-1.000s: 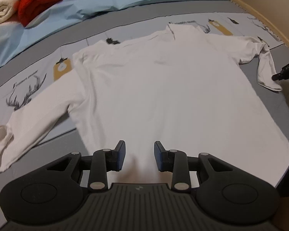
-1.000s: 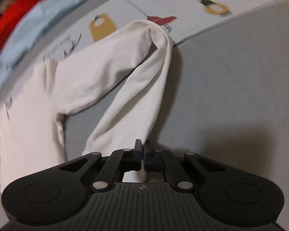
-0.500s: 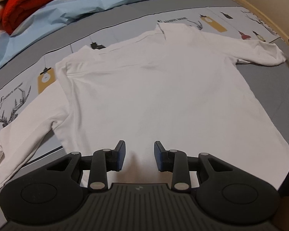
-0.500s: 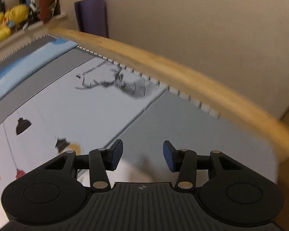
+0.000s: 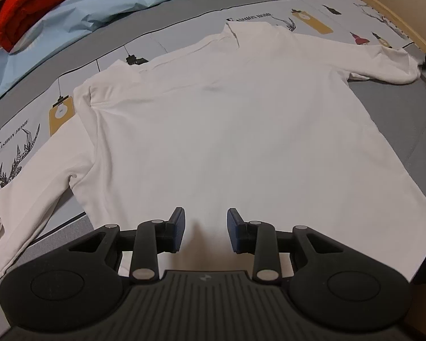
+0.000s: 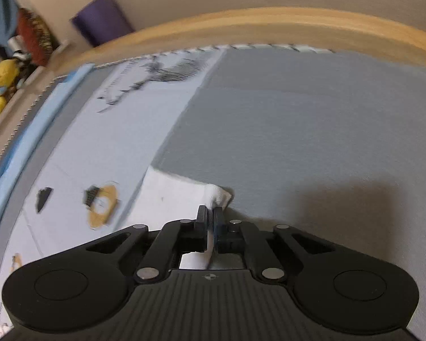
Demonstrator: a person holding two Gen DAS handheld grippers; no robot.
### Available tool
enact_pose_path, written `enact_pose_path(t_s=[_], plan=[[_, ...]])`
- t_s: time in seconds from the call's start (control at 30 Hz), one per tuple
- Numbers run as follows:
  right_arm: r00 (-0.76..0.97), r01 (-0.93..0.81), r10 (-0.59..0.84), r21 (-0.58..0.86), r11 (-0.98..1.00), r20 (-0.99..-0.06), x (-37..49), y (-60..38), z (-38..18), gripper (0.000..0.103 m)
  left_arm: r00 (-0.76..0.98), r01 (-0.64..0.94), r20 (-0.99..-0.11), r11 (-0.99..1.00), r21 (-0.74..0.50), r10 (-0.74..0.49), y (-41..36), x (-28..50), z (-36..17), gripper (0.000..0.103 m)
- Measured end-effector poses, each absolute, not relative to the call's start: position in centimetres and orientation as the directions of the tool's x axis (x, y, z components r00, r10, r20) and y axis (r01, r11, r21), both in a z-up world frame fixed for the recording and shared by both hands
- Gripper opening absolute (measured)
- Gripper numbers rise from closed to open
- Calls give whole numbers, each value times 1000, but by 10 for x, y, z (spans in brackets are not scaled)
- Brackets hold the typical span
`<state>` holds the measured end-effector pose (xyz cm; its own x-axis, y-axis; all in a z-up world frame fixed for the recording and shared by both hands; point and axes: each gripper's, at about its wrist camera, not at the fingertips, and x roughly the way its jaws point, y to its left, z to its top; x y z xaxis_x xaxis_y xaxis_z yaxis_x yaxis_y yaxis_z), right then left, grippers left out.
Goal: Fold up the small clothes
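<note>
Since a second ago the right sleeve, which lay doubled back on itself, has been drawn out toward the right edge of the left wrist view, and the camera has crept a little nearer the hem. From the left wrist, the white long-sleeved shirt (image 5: 227, 119) lies flat across the middle of the frame on the printed bedsheet (image 5: 397, 130), collar toward the top, one sleeve running to the lower left and the other ending at the right edge, where the dark tip of the other tool is just visible. At the bottom centre the left gripper (image 5: 204, 231) hovers over the hem, tilted steeply down, its blue pads partly apart with nothing between them. From the right wrist, the blurred frame shows the right gripper (image 6: 210, 221) at lower centre, pitched down toward the sheet, its jaws pinched tight on the sleeve cuff (image 6: 217, 196), with the wooden bed frame (image 6: 269, 22) arching across the top. Thin knit like this looks light and limp; it should drape and bunch rather than hold shape, so cuffs, hem corners and shoulder seams seem the surest places to pinch.
</note>
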<state>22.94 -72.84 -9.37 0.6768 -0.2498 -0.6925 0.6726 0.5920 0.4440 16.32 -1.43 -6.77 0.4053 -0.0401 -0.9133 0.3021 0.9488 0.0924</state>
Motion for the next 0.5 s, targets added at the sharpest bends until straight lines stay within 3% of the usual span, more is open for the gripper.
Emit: enact_pose_path(t_s=[0.1, 0.13, 0.2, 0.27, 0.3, 0.37, 0.4, 0.5], plan=[[773, 622, -356, 516, 589, -525, 230, -734, -54, 2, 398, 306, -917, 948, 94, -38, -16, 164, -71, 36], [754, 653, -402, 527, 545, -519, 231, -740, -49, 4, 396, 308, -918, 947, 95, -37, -17, 165, -72, 36], [651, 759, -456, 507, 409, -607, 235, -752, -56, 11, 393, 312, -919, 946, 90, -42, -19, 166, -73, 36], [633, 772, -389, 508, 382, -669, 238, -757, -74, 12, 393, 315, -919, 945, 86, -47, -20, 166, -73, 36], [634, 770, -373, 508, 386, -677, 237, -755, -79, 14, 393, 316, -918, 945, 83, -51, -20, 167, -72, 36], [595, 803, -423, 474, 362, -684, 226, -748, -87, 33, 393, 314, -918, 946, 77, -55, -20, 168, -72, 36], [578, 816, -437, 467, 342, -689, 221, -746, -92, 38, 393, 314, -918, 946, 78, -55, -21, 168, -73, 36], [595, 803, -417, 527, 277, -687, 205, -748, -110, 39, 391, 321, -918, 944, 77, -58, -22, 167, -73, 36]])
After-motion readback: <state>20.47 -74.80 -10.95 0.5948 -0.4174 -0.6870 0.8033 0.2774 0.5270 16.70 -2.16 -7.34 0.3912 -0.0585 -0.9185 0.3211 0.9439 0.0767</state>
